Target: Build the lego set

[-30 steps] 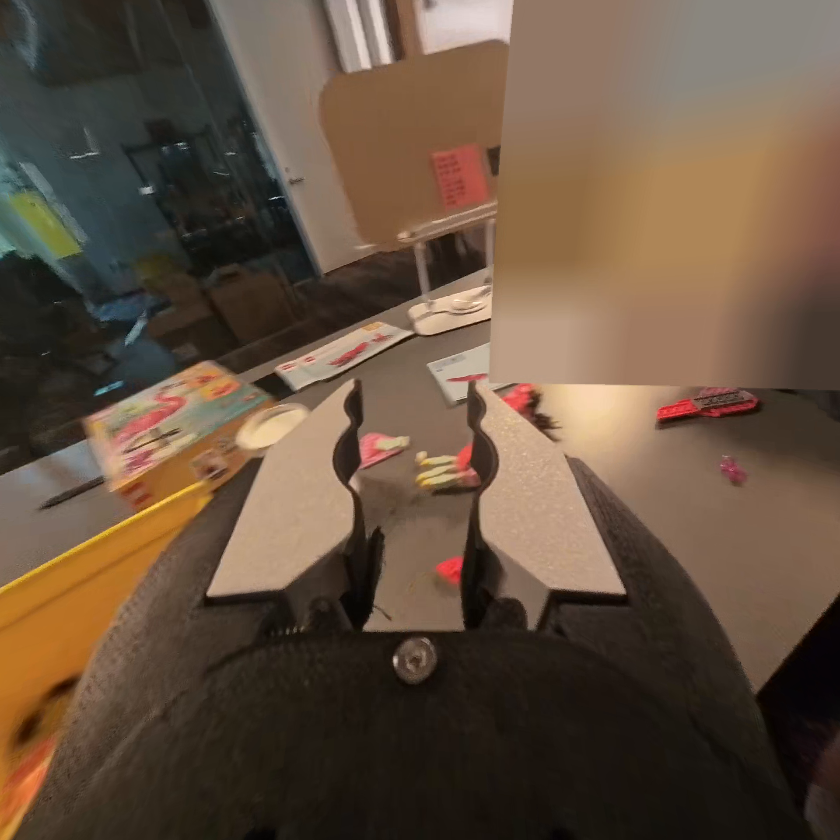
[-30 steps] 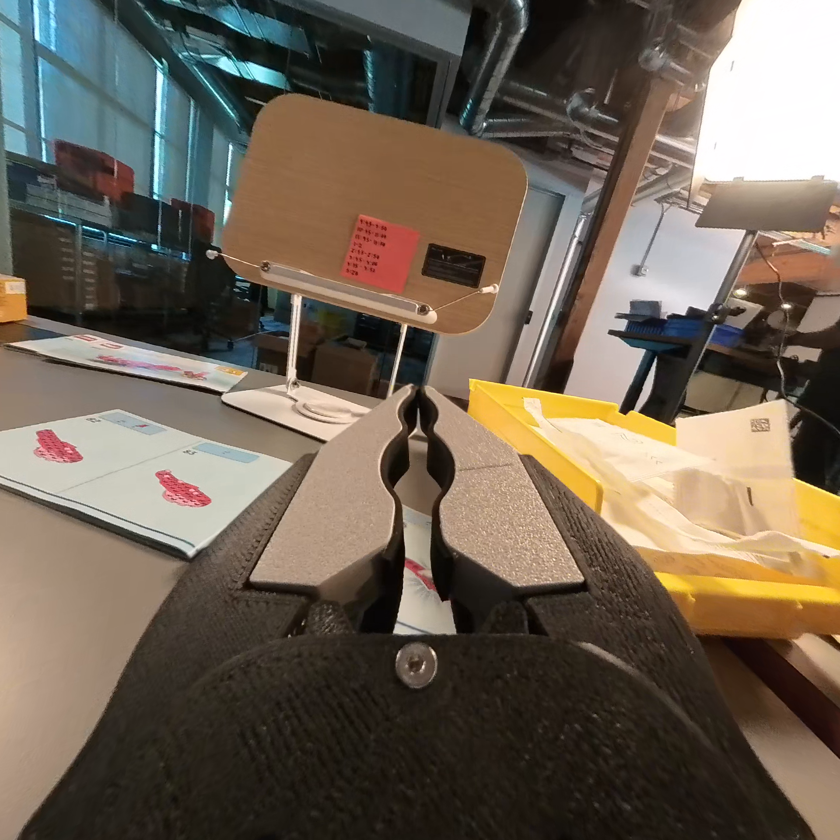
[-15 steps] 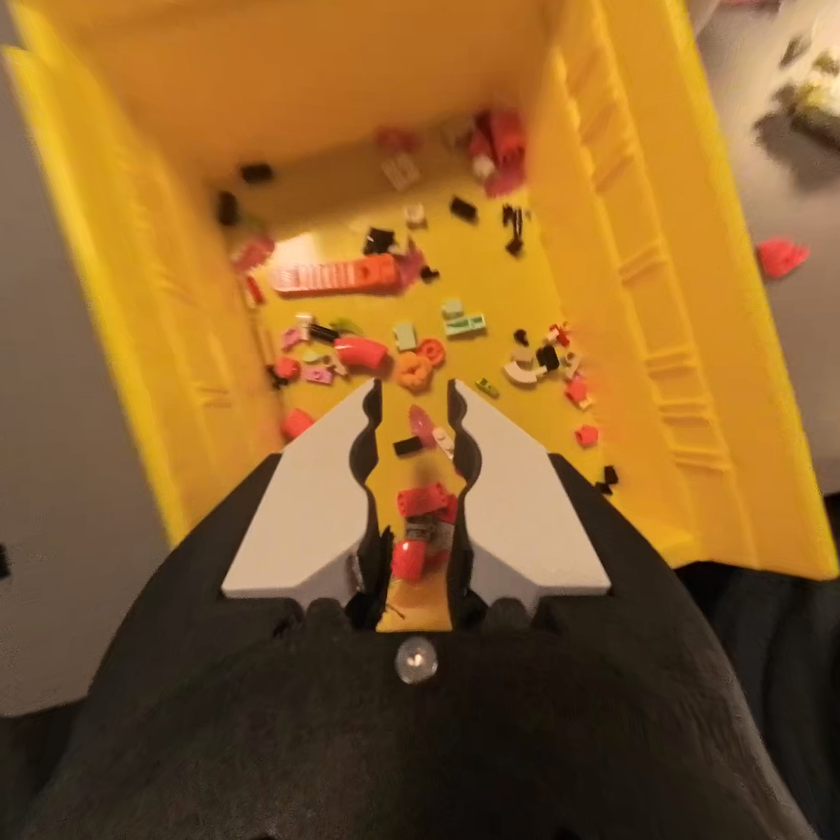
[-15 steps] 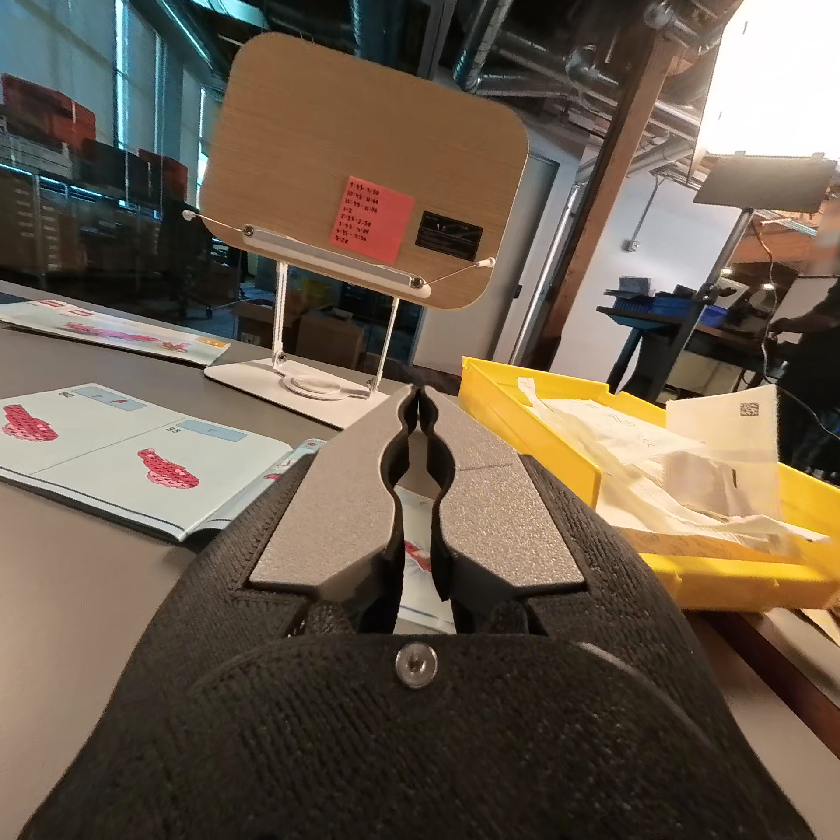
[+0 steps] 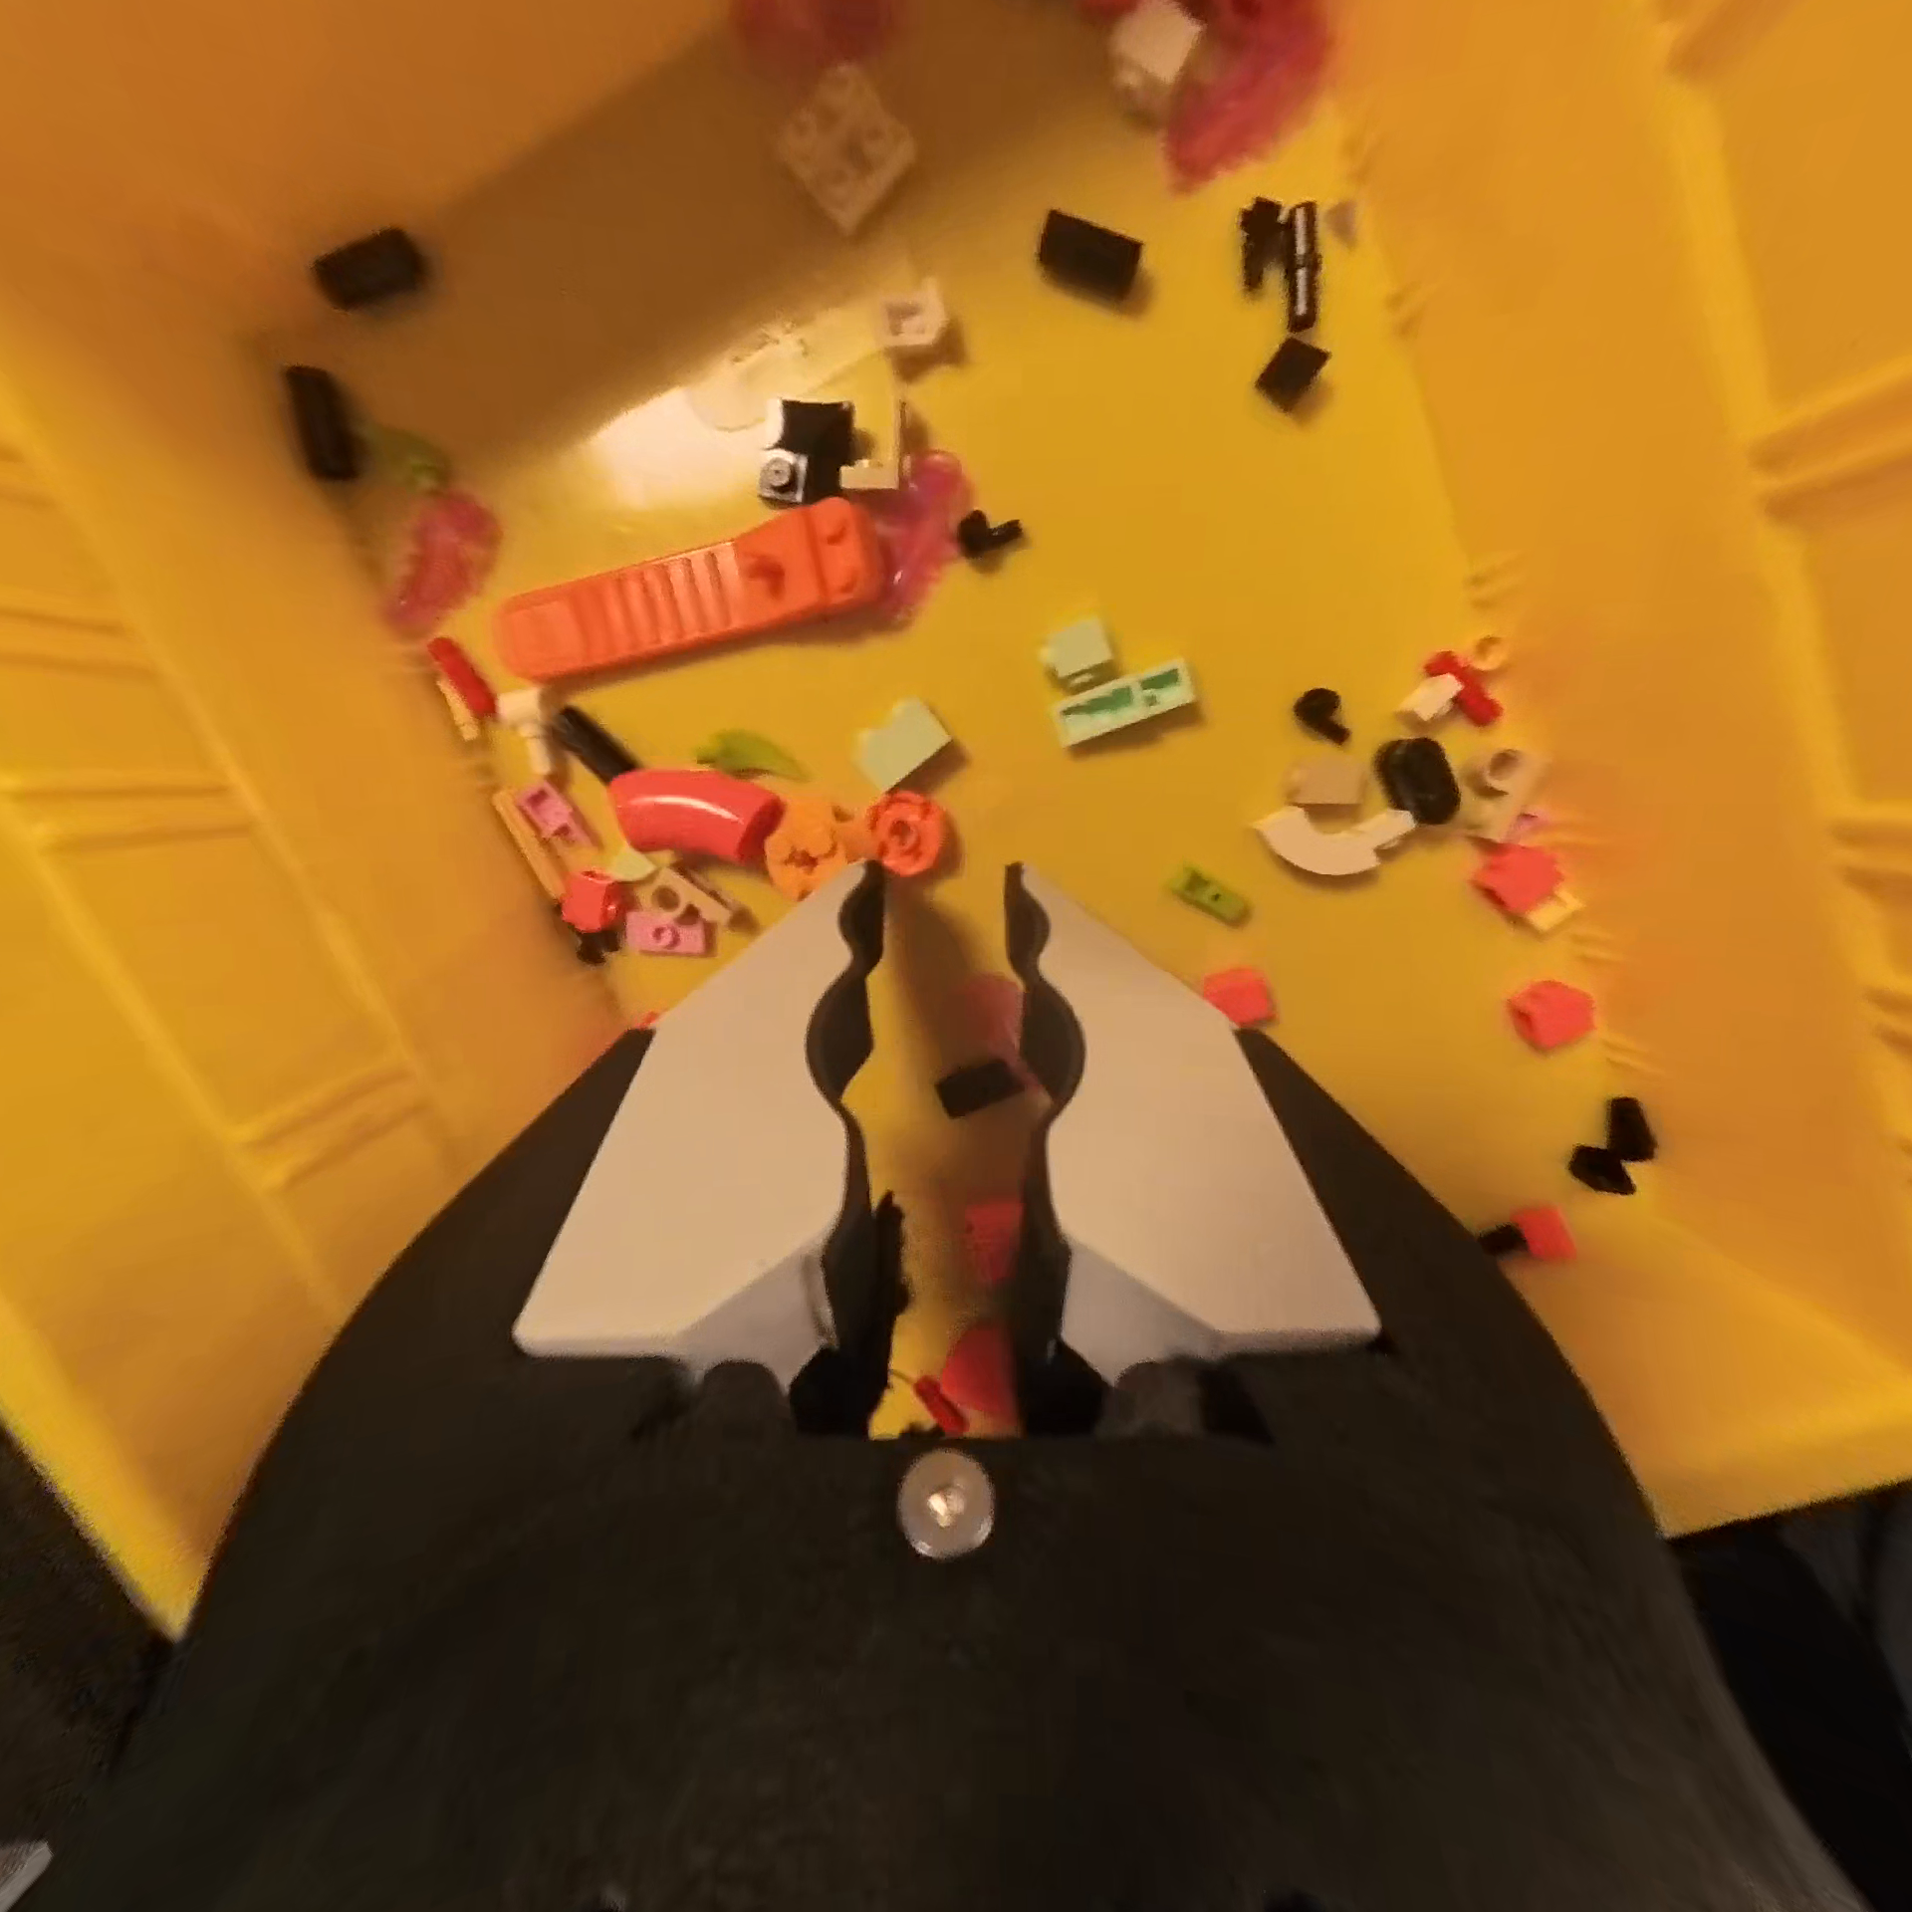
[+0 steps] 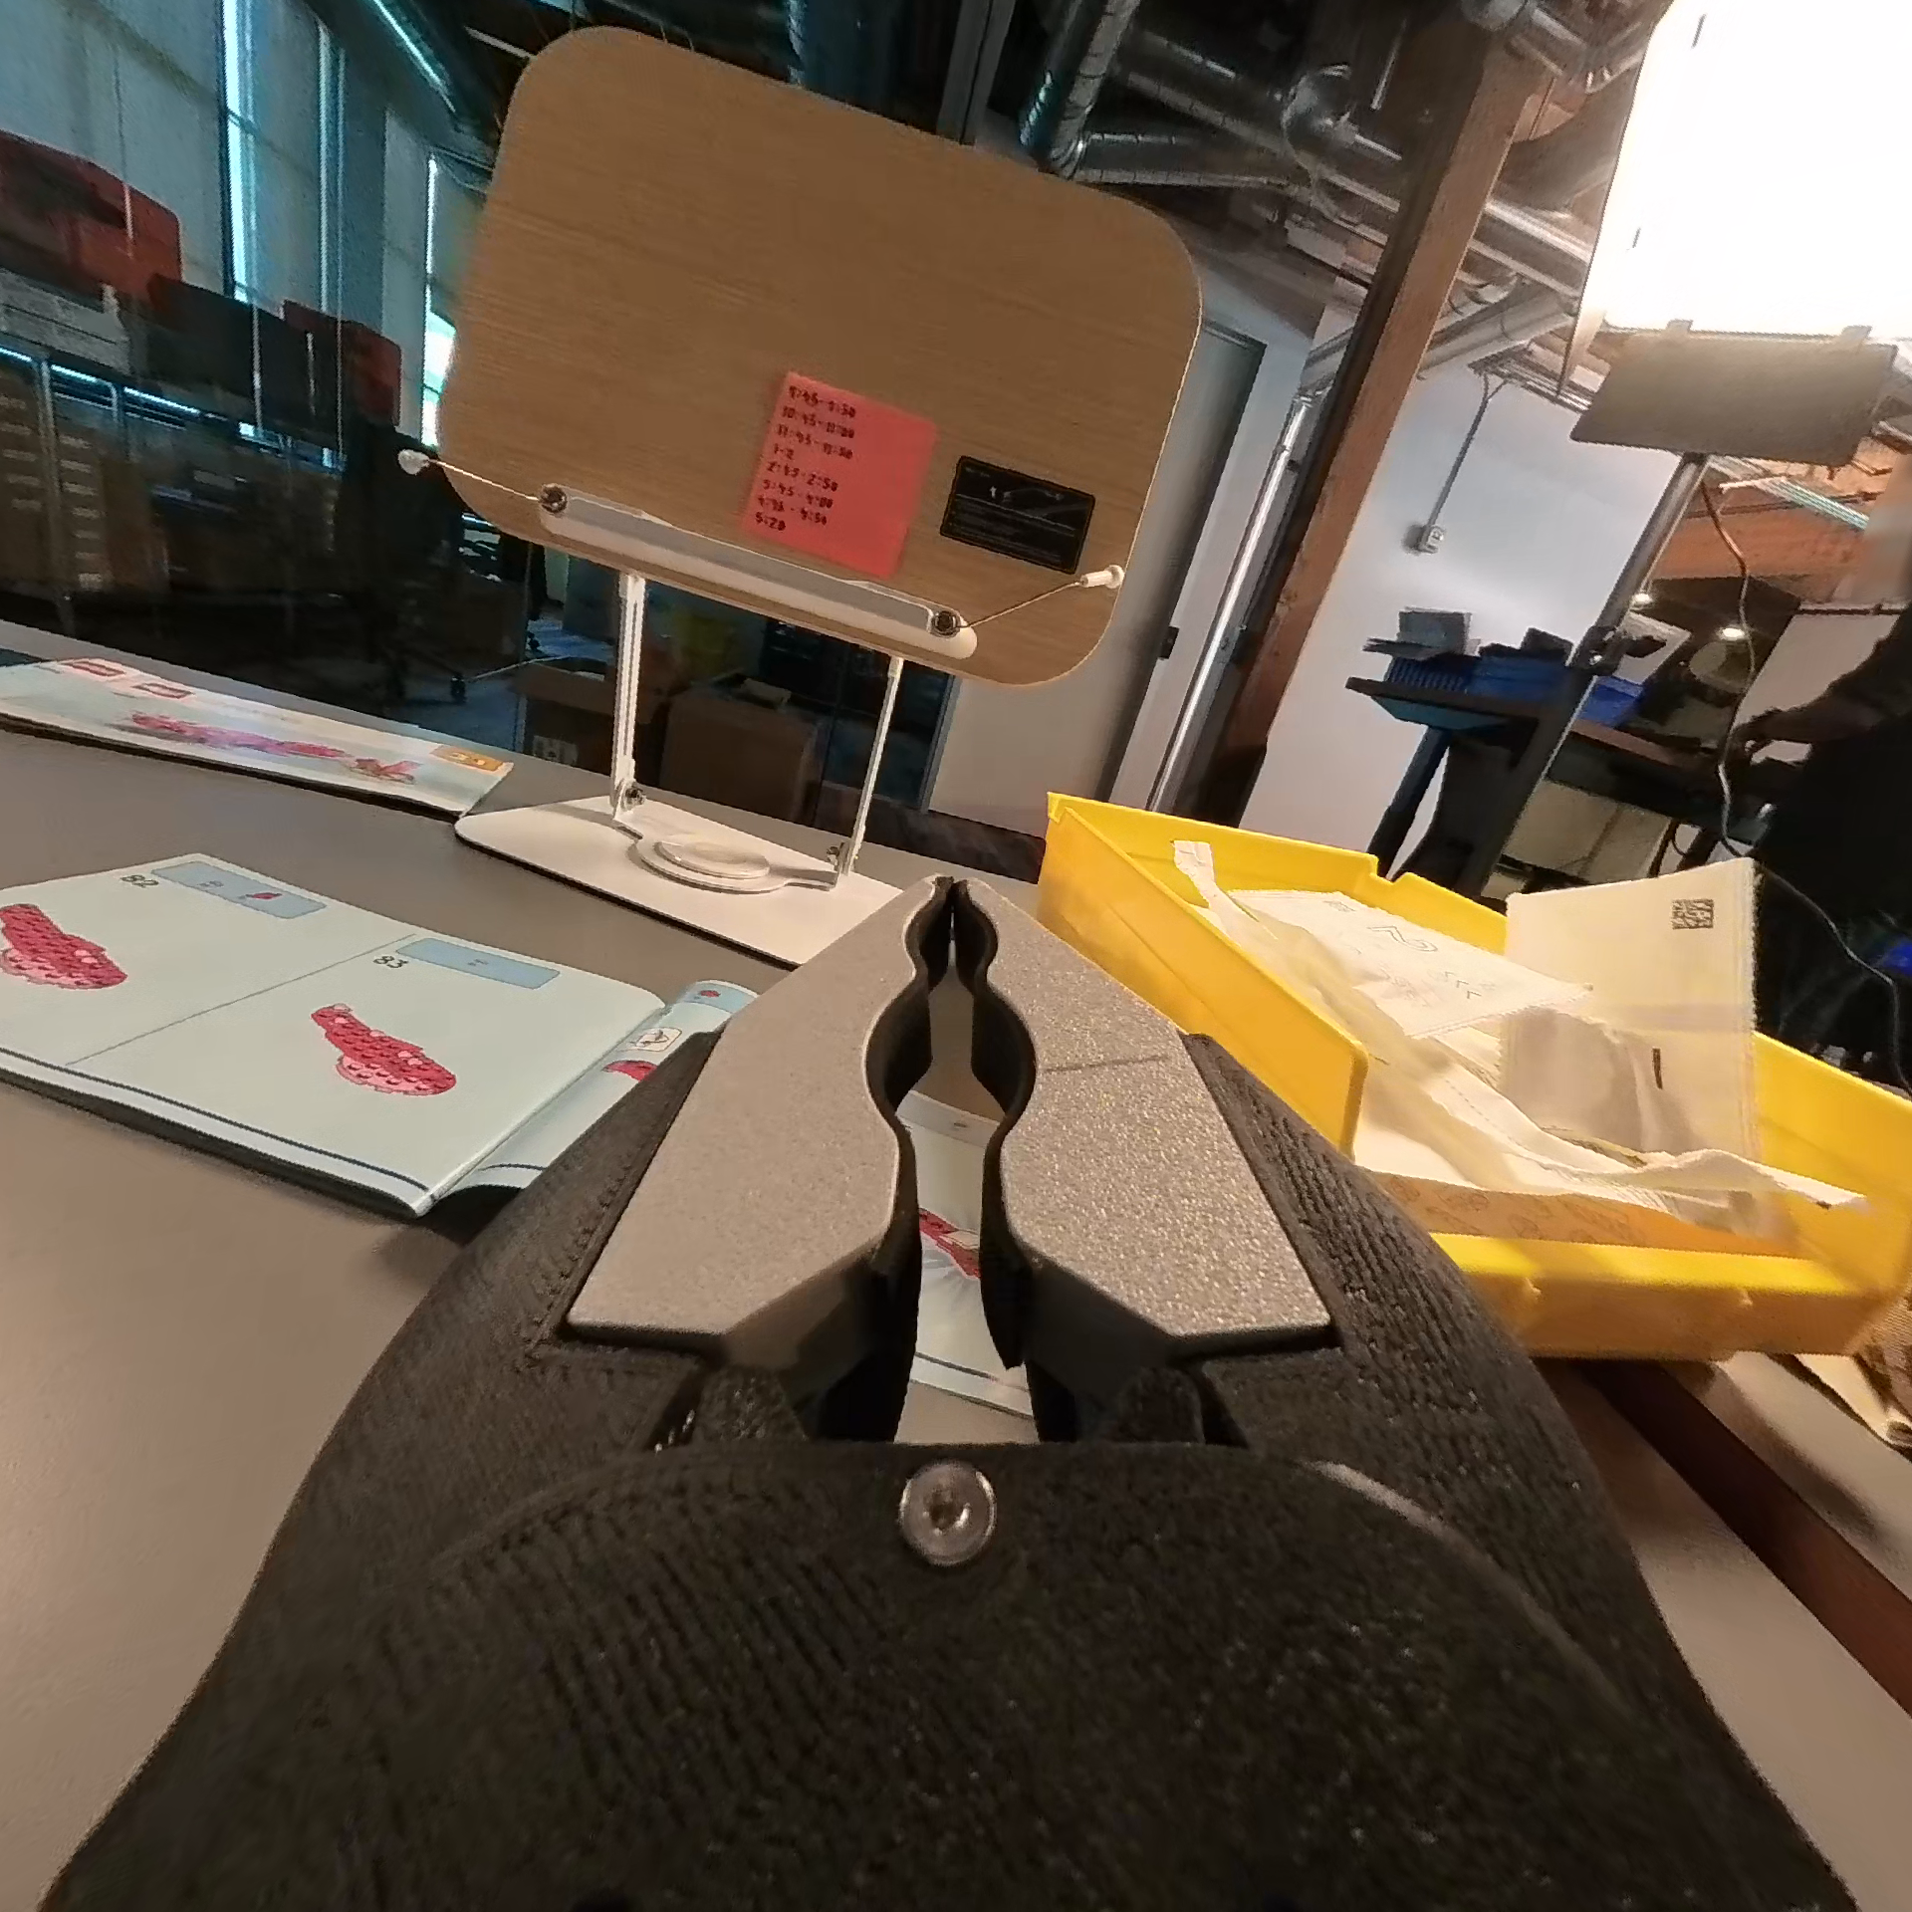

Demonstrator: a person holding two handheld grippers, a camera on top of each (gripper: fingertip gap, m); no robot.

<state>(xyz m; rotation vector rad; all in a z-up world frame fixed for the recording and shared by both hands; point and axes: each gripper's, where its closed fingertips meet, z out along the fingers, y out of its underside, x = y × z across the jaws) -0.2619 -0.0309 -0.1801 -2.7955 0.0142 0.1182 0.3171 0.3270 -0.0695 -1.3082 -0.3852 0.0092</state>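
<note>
A second ago the left gripper [image 5: 944, 879] faced the counter; it now points down into a yellow bin [image 5: 186, 828] of loose toy bricks, its gap narrower, gripping nothing, beside an orange flower piece [image 5: 906, 834]. The right gripper [image 6: 952, 892] stays closed and bare over an open booklet [image 6: 310, 1024].

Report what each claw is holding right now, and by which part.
Nothing in either. The left claw hangs open over loose bricks in the yellow bin, its fingers apart and touching none. The right claw is shut, tips together with nothing between them.
</note>
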